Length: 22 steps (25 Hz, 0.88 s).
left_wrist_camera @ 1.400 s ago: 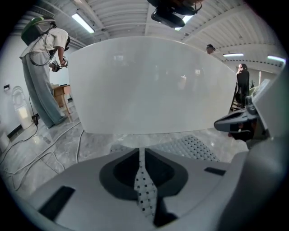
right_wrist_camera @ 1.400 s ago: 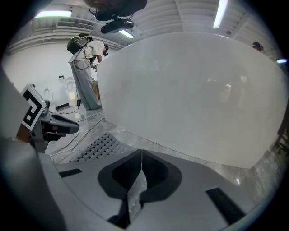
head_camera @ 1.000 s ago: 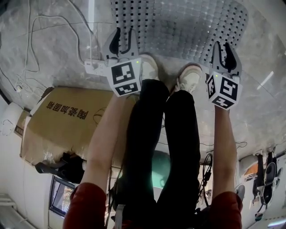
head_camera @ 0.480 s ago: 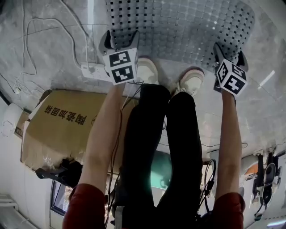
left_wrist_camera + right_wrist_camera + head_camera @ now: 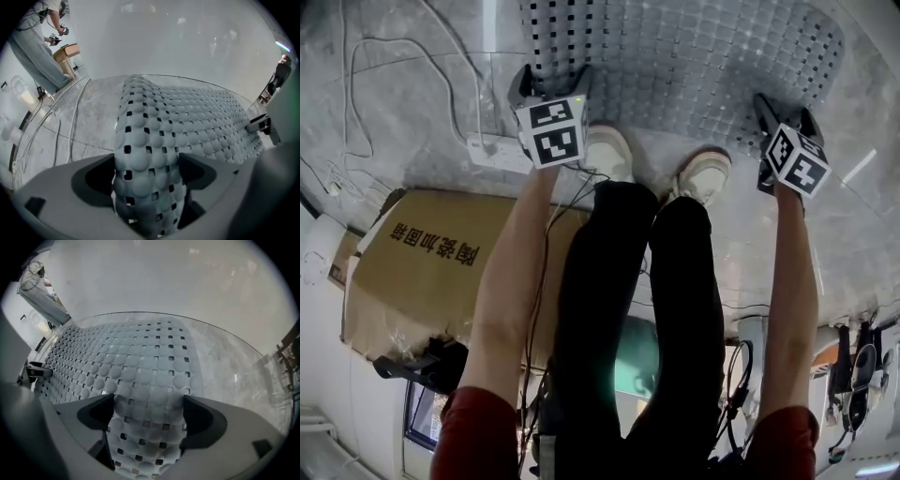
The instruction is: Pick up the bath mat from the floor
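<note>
The grey bath mat [image 5: 694, 56], studded with bumps and square holes, lies flat on the marble floor at the top of the head view. My left gripper [image 5: 551, 80] stands at its near left corner and my right gripper [image 5: 785, 108] at its near right corner, both pointing steeply down. Both pairs of jaws have just been opening and stand wide. In the left gripper view the mat's edge [image 5: 147, 154] rises between the spread pads of the left gripper [image 5: 147, 176]. In the right gripper view the mat [image 5: 140, 357] lies between the right gripper's [image 5: 147, 420] pads, which do not press on it.
The person's two pale shoes [image 5: 607, 150] [image 5: 703, 173] stand just short of the mat. A white power strip [image 5: 492, 150] with cables [image 5: 356, 94] lies to the left. A cardboard box [image 5: 441, 253] sits lower left. Another person [image 5: 35, 47] stands far off.
Both grippers have sunk from beside the shoes onto the mat's near edge. Their jaws have spread wide, with the mat now between them.
</note>
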{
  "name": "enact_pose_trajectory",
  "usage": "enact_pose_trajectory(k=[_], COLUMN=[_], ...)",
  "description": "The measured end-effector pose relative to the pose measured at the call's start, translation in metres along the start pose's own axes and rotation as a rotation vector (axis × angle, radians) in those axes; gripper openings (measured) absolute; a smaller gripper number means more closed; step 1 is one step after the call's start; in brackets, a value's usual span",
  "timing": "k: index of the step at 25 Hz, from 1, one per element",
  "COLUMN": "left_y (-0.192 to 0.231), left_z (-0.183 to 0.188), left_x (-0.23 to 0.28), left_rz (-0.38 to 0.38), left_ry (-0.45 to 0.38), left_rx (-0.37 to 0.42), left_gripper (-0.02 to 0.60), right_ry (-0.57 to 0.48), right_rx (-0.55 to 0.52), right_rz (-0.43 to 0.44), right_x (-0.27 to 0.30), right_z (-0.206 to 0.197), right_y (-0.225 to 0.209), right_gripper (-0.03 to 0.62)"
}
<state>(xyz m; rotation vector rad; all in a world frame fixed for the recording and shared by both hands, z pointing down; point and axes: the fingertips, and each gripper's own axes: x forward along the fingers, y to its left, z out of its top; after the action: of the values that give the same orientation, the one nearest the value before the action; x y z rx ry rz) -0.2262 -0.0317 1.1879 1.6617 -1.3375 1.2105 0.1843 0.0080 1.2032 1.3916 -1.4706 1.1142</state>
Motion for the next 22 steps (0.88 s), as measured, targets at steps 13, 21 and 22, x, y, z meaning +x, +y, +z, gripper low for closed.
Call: enact_pose_trajectory(k=[13, 21, 22], left_y=[-0.022, -0.033, -0.034], left_z=[0.002, 0.013, 0.013], left_x=[-0.004, -0.014, -0.015], left_rz=[-0.031, -0.071, -0.077], left_ry=[0.047, 0.046, 0.044], left_rx=[-0.034, -0.059, -0.059], left_gripper=[0.241, 0.198, 0.195], right_ry=[-0.006, 0.03, 0.03], right_rx=[0.004, 0.026, 0.019], right_rz=[-0.018, -0.049, -0.045], right_x=[-0.001, -0.002, -0.002], right_z=[0.003, 0.005, 0.004], right_y=[0.014, 0.027, 0.027], right_gripper=[0.3, 0.166, 0.158])
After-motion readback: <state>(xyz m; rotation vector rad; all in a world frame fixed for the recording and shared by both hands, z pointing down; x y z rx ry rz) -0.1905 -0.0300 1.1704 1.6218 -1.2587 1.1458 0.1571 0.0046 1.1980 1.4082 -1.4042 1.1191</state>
